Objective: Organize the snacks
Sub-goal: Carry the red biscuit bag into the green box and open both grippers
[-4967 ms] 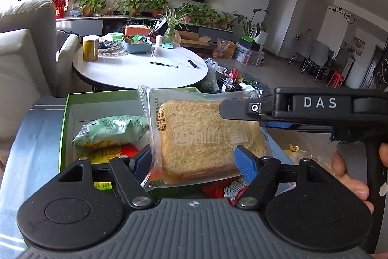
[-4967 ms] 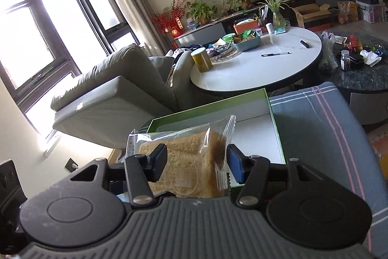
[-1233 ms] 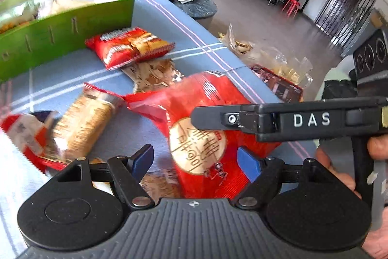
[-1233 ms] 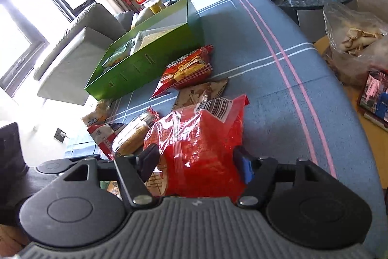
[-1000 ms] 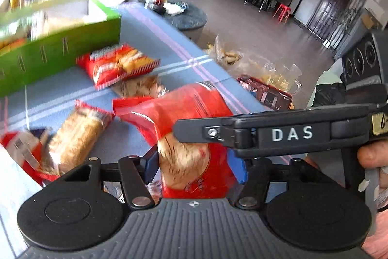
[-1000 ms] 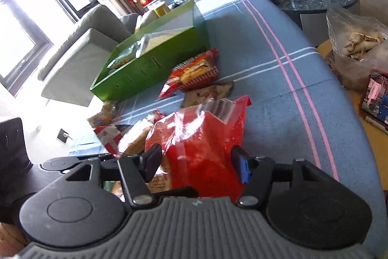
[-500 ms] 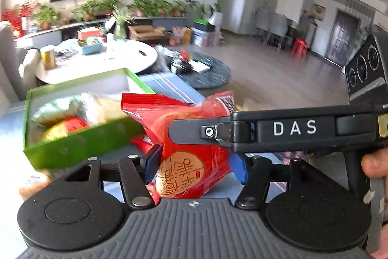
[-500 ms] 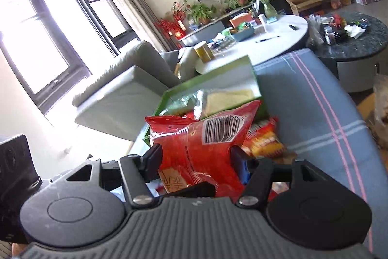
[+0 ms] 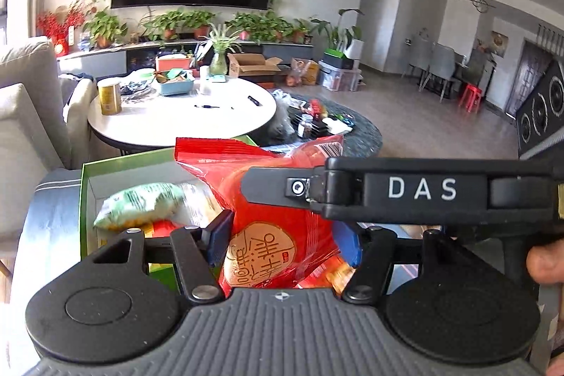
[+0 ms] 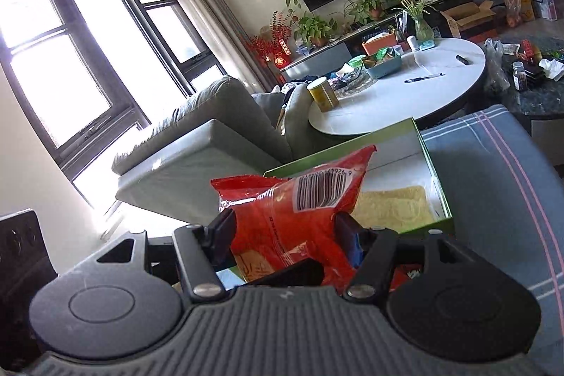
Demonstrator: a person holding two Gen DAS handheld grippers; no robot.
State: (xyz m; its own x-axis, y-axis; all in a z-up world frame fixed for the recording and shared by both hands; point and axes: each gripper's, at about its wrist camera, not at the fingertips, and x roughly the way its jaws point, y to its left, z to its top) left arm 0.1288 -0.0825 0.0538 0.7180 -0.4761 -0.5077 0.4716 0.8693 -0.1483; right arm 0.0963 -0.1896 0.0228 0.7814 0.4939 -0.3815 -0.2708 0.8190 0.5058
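Here, held up above the green box (image 9: 83, 199) by both grippers at once: 1 red snack bag (image 9: 275, 199). Left gripper (image 9: 285, 236) clamped on the bag's lower part, blue pads (image 9: 219, 235) pressing into the crinkled red film on either side, jaws easing apart slightly at this moment with the bag still between them. Right gripper (image 10: 287, 235) gripping the same red snack bag (image 10: 299, 217) from the other side, barcode end up, pads squeezing the film inward. Seen in the left wrist view as a black bar marked DAS lying across the bag: the right gripper (image 9: 405, 191), with a fingertip of the right hand (image 9: 544, 261) at the frame's edge.

Inside the box, below and behind the bag: a pale green packet (image 9: 141, 203), blurred, and a clear pack of yellow noodles (image 10: 391, 208) lying flat on the white floor. Box resting on a grey-blue striped cloth (image 10: 493, 185). Beyond it, a round white table (image 9: 176, 118) bearing a yellow can (image 9: 110, 96) and 1 pen (image 10: 423, 78), beside a grey sofa (image 10: 197, 143).
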